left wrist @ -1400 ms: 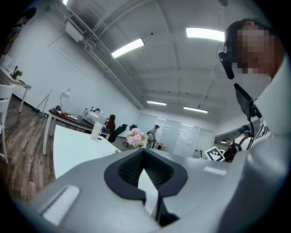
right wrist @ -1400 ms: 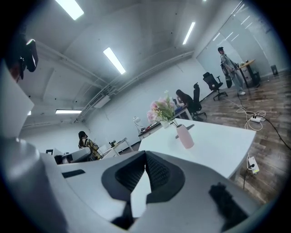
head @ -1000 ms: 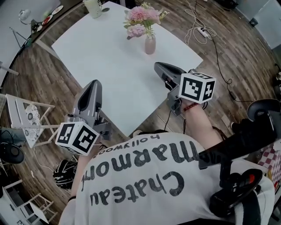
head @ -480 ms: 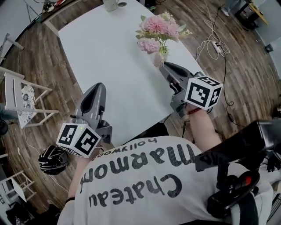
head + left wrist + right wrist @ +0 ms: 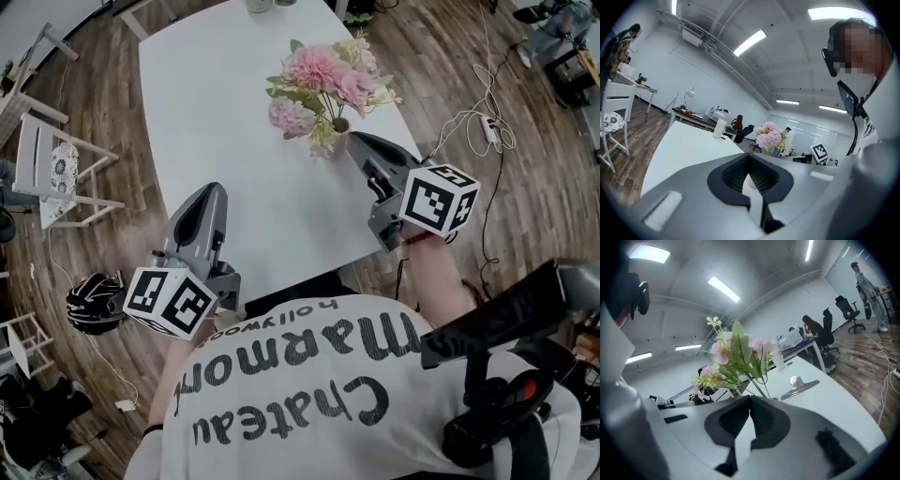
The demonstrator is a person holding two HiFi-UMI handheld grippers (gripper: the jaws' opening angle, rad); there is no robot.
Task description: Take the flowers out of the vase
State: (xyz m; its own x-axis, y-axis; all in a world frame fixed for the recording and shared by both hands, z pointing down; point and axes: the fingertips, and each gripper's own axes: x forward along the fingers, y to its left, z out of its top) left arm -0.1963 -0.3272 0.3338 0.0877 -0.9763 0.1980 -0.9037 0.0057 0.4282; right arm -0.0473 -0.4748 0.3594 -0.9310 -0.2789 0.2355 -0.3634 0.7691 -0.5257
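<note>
Pink and cream flowers (image 5: 323, 84) with green leaves stand in a small vase (image 5: 340, 125) on the white table (image 5: 225, 103). My right gripper (image 5: 359, 142) is shut and empty. Its tip is right beside the vase and hides most of it in the head view. The right gripper view has the stems and blooms (image 5: 736, 352) rising just past the closed jaws of my right gripper (image 5: 750, 398). My left gripper (image 5: 210, 193) hovers over the table's near left part, well short of the flowers. Its jaws are together with nothing held. In the left gripper view, the bouquet (image 5: 769, 138) stands beyond my left gripper (image 5: 748, 157).
A white cup (image 5: 720, 128) and a silver lid-like piece (image 5: 801, 383) sit at the table's far end. A white folding chair (image 5: 56, 173) and a dark helmet (image 5: 94, 302) are on the floor at the left. Cables and a power strip (image 5: 487, 122) lie on the floor at the right.
Both grippers have moved forward over the table toward the flowers. The right gripper's tip has closed in on the vase and now covers it. Both stayed shut.
</note>
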